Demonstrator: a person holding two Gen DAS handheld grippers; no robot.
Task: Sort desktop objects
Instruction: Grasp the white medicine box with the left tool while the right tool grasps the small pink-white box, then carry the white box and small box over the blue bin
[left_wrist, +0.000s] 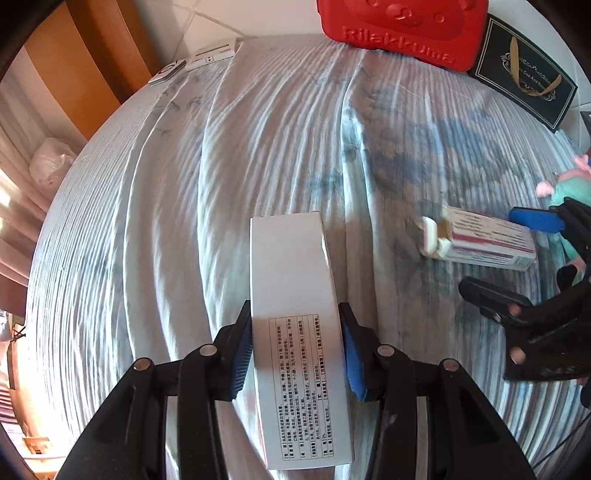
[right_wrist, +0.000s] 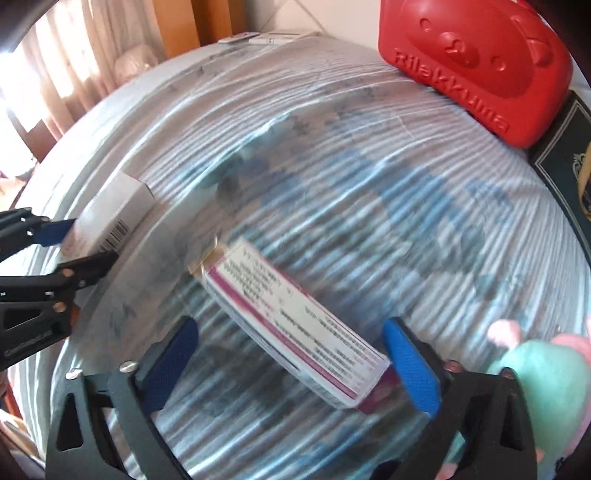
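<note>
My left gripper (left_wrist: 295, 350) is shut on a long white box (left_wrist: 295, 325) with black printed text, its blue pads pressing both long sides. The same box shows at the left in the right wrist view (right_wrist: 110, 214), held by that gripper (right_wrist: 70, 247). My right gripper (right_wrist: 291, 365) is open, its blue pads wide apart on either side of a white and purple medicine box (right_wrist: 291, 325) that lies slanted on the striped cloth (right_wrist: 332, 166). The left wrist view shows this box (left_wrist: 487, 240) at the right with the right gripper (left_wrist: 517, 258) around it.
A red Rilakkuma case (left_wrist: 402, 26) and a dark gift box (left_wrist: 524, 70) stand at the far edge. Two remote controls (left_wrist: 199, 61) lie at the far left corner. A pink and green plush toy (right_wrist: 543, 373) lies at the right. Wrinkled striped cloth covers the table.
</note>
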